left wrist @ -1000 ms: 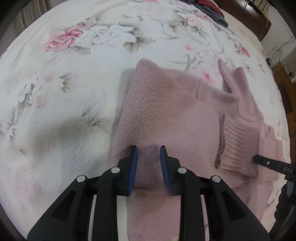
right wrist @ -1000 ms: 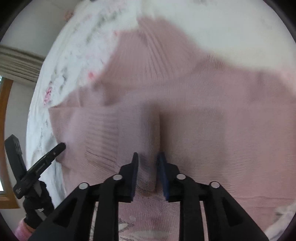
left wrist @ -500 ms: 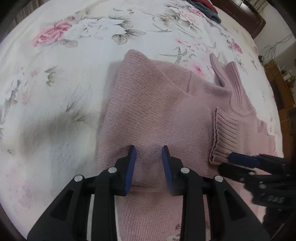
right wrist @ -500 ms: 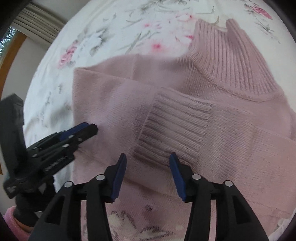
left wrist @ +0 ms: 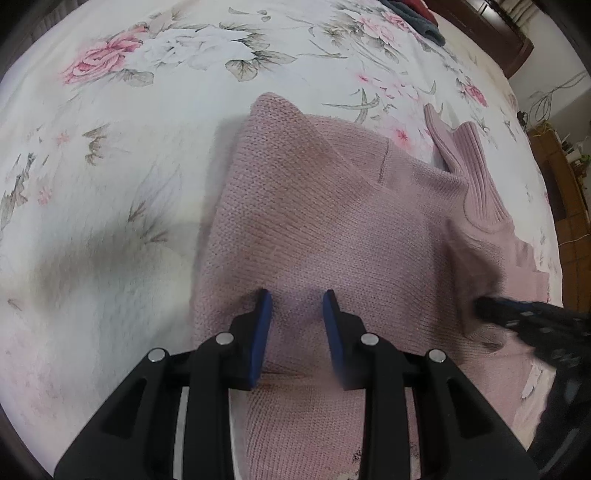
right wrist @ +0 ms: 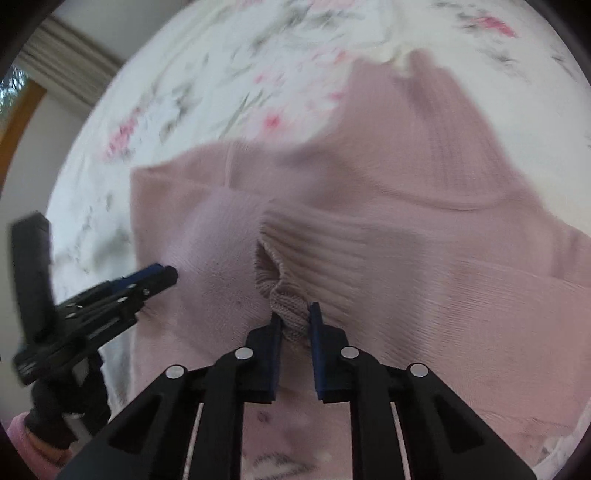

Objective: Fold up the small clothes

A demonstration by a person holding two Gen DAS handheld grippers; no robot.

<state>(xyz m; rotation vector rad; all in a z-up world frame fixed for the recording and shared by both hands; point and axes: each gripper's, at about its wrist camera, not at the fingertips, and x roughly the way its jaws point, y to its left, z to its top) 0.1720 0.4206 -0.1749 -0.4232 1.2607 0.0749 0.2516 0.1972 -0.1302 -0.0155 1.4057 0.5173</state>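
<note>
A pink knitted sweater [left wrist: 332, 221] lies flat on a floral bedsheet [left wrist: 129, 166], its ribbed turtleneck collar [left wrist: 476, 177] pointing to the far right. My left gripper [left wrist: 296, 299] stands open over the sweater's body near its left side, with knit showing between the fingers. In the right wrist view, my right gripper [right wrist: 295, 314] is shut on the ribbed sleeve cuff [right wrist: 288, 306], which bunches up off the sweater [right wrist: 424, 166]. The left gripper [right wrist: 147, 280] shows at the left of that view. The right gripper [left wrist: 524, 317] appears blurred at the right of the left wrist view.
Dark and red clothes [left wrist: 417, 18] lie at the bed's far end by a wooden headboard [left wrist: 495, 33]. Wooden furniture [left wrist: 561, 184] stands past the right edge. A curtain [right wrist: 66, 55] hangs at the far left. A pink sleeve [right wrist: 22, 439] shows behind the left gripper.
The right gripper, open around the sleeve cuff half a second ago, has shut on it and lifted it. The left gripper has stayed open over the sweater body.
</note>
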